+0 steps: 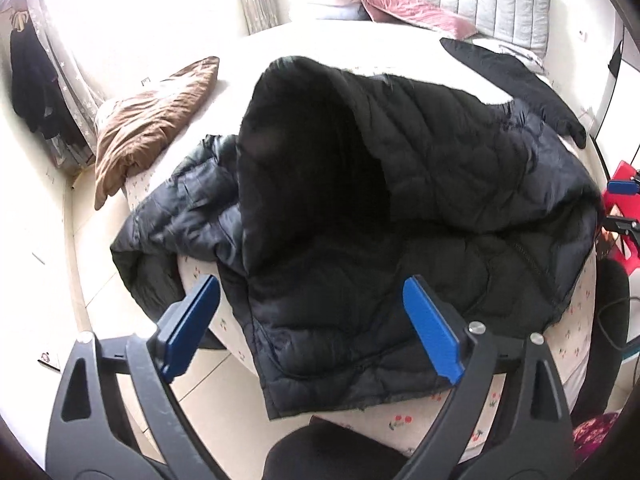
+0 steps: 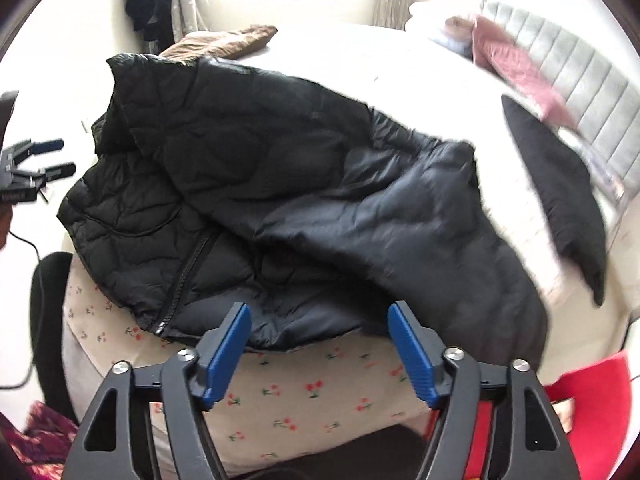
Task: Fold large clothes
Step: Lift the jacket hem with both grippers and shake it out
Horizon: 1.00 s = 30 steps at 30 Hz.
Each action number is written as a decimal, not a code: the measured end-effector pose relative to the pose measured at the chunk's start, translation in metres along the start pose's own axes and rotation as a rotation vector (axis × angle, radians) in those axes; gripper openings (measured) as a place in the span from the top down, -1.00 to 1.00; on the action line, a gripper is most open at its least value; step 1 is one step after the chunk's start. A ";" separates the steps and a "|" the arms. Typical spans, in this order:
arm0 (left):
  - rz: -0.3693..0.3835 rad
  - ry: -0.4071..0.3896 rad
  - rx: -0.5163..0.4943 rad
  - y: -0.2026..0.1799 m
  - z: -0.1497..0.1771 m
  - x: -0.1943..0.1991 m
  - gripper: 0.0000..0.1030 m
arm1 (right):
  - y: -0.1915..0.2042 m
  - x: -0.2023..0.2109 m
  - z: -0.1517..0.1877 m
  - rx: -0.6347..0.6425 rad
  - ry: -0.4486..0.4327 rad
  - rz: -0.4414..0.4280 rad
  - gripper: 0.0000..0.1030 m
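Evidently a fold had just been laid: the black quilted jacket (image 1: 400, 184) lay doubled over near the bed (image 1: 400, 420) edge, and both the left gripper (image 1: 312, 332) and right gripper (image 2: 320, 352) hovered with fingers wide, holding nothing. Next, probably, came gripping another edge for a further fold.

jacket (image 1: 400, 208): black quilted | sheet (image 2: 304, 392): cherry print | pillow (image 1: 152, 120): brown
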<state>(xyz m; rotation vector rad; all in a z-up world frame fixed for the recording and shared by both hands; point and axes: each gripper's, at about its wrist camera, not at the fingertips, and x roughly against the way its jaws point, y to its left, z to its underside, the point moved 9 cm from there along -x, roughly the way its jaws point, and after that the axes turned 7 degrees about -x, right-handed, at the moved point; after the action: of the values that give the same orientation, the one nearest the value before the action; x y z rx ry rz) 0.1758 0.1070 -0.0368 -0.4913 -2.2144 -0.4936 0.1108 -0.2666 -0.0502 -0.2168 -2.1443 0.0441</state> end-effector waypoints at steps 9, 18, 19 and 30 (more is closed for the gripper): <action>0.110 -0.045 -0.020 -0.036 -0.025 -0.005 -0.81 | -0.038 -0.019 -0.009 -0.191 -0.001 -0.082 -0.48; -0.018 -0.009 -0.052 -0.026 -0.027 -0.028 -0.81 | 0.018 -0.035 0.016 0.093 0.004 0.027 -0.48; -0.026 -0.007 -0.055 -0.023 -0.025 -0.028 -0.81 | 0.026 -0.038 0.017 0.150 0.005 0.045 -0.48; -0.095 -0.002 -0.077 0.022 -0.007 -0.050 -0.81 | 0.105 -0.082 0.031 0.621 0.045 0.106 0.36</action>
<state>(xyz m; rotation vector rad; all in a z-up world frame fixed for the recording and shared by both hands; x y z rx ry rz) 0.2215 0.1131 -0.0675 -0.4278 -2.2345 -0.6310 0.1431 -0.1761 -0.1473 0.0344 -1.9687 0.7449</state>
